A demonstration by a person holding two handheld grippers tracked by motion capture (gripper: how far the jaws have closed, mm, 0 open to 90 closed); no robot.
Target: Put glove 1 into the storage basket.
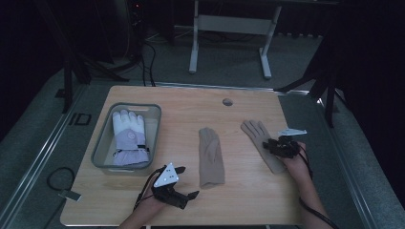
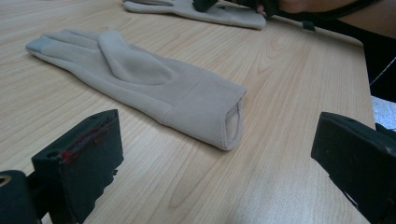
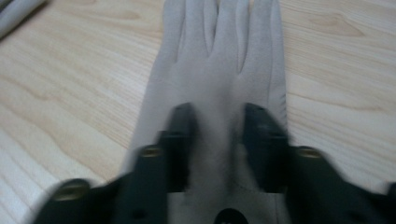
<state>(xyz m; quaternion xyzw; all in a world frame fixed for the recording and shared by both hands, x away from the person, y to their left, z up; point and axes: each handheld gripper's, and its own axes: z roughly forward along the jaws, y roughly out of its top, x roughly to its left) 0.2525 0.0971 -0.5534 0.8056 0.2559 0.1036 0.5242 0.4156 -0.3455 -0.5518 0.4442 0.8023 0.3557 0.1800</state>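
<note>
Wood-grain surface (image 1: 248,191), dark room behind. Left gripper (image 1: 184,183), nearest, gapes wide and empty, aimed at the middle beige glove's (image 1: 210,155) cuff, likely for pickup. Right gripper (image 1: 273,144), partly closed, straddles the right beige glove (image 3: 219,60). Farther left, a winter glove (image 1: 129,138) lies in the grey bin (image 1: 155,136).

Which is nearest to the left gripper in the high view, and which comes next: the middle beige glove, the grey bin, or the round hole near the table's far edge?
From the left gripper:
1. Middle beige glove, just to its right.
2. Grey bin, to its left, farther back.
3. Round hole, near the far edge.
</note>
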